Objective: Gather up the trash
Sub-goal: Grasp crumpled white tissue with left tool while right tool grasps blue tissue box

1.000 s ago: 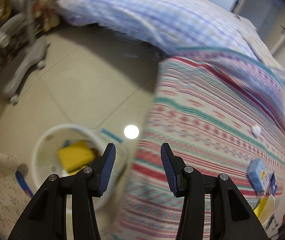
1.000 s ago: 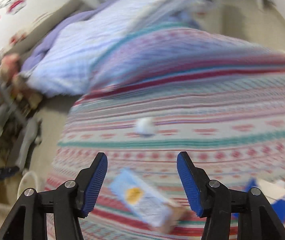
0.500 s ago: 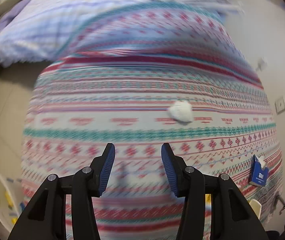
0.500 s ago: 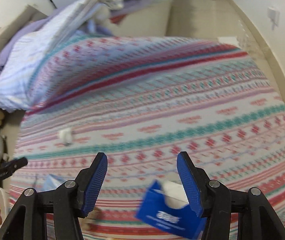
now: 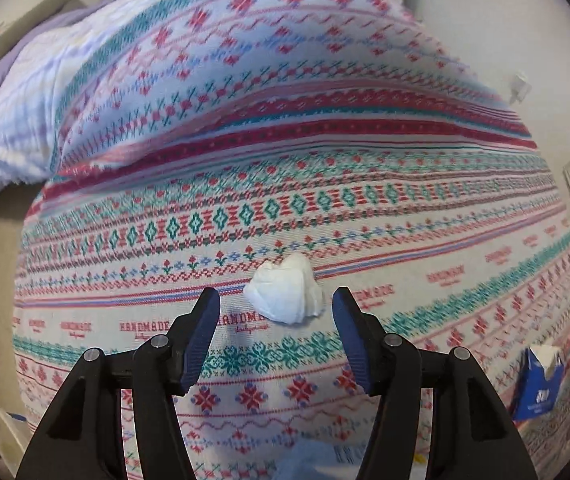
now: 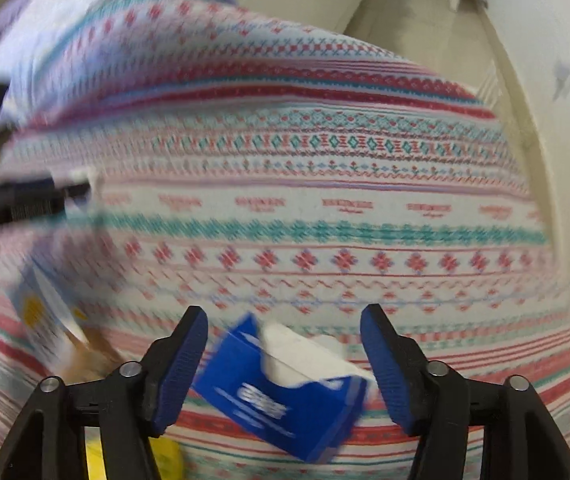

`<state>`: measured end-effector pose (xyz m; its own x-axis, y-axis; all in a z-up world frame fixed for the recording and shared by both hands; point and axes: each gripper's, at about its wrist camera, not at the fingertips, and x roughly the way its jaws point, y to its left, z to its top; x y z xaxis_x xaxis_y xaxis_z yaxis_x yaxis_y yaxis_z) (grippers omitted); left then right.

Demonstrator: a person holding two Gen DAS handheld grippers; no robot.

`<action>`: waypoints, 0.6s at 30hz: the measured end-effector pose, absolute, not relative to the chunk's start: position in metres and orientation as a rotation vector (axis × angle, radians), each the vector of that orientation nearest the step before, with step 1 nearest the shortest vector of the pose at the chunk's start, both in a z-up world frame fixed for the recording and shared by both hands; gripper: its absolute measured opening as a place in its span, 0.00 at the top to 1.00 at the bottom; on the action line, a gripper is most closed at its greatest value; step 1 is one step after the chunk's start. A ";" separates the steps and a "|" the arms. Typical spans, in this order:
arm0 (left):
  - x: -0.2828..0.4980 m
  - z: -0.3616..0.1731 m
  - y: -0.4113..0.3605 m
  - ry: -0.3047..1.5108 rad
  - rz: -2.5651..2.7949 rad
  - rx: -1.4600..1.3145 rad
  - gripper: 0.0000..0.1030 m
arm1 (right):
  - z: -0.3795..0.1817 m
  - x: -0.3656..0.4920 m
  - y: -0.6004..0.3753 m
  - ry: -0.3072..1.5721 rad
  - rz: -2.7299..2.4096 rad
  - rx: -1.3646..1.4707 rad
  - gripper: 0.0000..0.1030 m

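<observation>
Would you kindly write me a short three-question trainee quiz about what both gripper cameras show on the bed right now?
1. True or false: the left gripper already pinches the white crumpled tissue.
2. Which item lies between the right gripper fingers: A) yellow sponge, B) blue carton, C) white cup?
3. Fill in: all the trash lies on a patterned ____.

Key: 1 false, its jaws are opening, with the tissue just ahead, untouched; 2 B; 3 bedspread.
</observation>
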<state>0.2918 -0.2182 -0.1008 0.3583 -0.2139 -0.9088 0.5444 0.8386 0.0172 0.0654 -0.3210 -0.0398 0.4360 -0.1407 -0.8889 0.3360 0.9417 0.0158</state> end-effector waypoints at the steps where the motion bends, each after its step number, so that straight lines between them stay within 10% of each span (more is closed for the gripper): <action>1: 0.294 -0.104 -0.218 1.104 -0.495 0.325 0.41 | -0.045 0.065 -0.316 1.112 -0.297 0.131 0.33; 3: 0.296 -0.107 -0.214 1.106 -0.498 0.299 0.49 | -0.055 0.066 -0.311 1.158 -0.281 0.055 0.33; 5: 0.299 -0.110 -0.211 1.118 -0.524 0.286 0.80 | -0.067 0.065 -0.305 1.206 -0.239 0.002 0.33; 18: 0.292 -0.064 -0.163 1.085 -0.589 0.118 0.83 | -0.094 0.054 -0.273 1.277 -0.080 -0.248 0.33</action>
<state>0.2918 -0.1633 -0.0642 0.3311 -0.3929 -0.8579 0.5051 0.8418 -0.1905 0.0537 -0.2733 -0.0943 0.2906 -0.1962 -0.9365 -0.0777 0.9707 -0.2275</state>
